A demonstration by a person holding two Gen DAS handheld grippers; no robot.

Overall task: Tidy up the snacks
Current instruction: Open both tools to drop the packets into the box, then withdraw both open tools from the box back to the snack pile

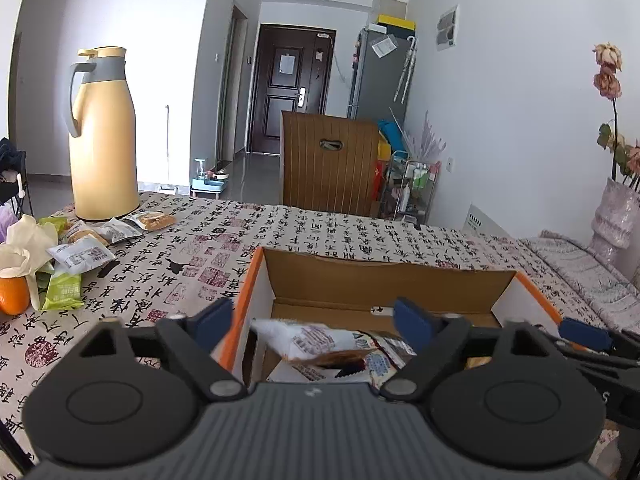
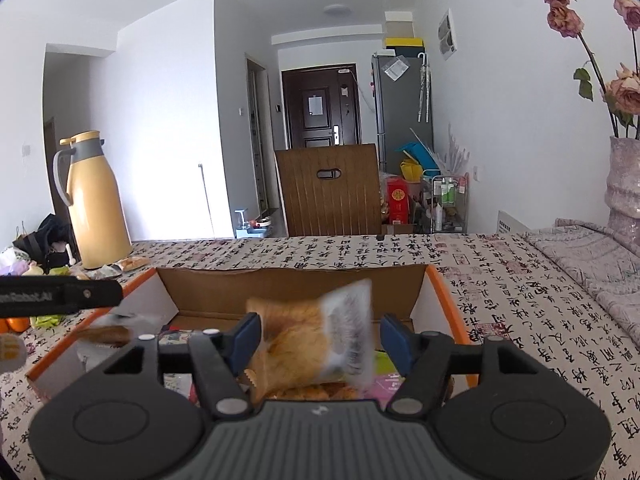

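A cardboard box (image 1: pixel 256 280) with an orange rim stands open on the patterned tablecloth, with several snack packets inside. My left gripper (image 1: pixel 313 320) hovers over its near left part, jaws wide open. A white packet (image 1: pixel 308 340) lies blurred below them, touching neither pad. My right gripper (image 2: pixel 322 338) is over the same box (image 2: pixel 280 284), open. A blurred orange-and-white packet (image 2: pixel 308 336) hangs between its pads, and a gap shows at the right pad (image 2: pixel 394 338). More loose packets (image 1: pixel 80 256) lie at the table's left.
A tall yellow thermos jug (image 1: pixel 102 132) stands at the back left beside an orange (image 1: pixel 14 294) and a white cloth. A vase of dried roses (image 2: pixel 626 192) is at the right. A wooden chair back (image 1: pixel 330 160) rises behind the table.
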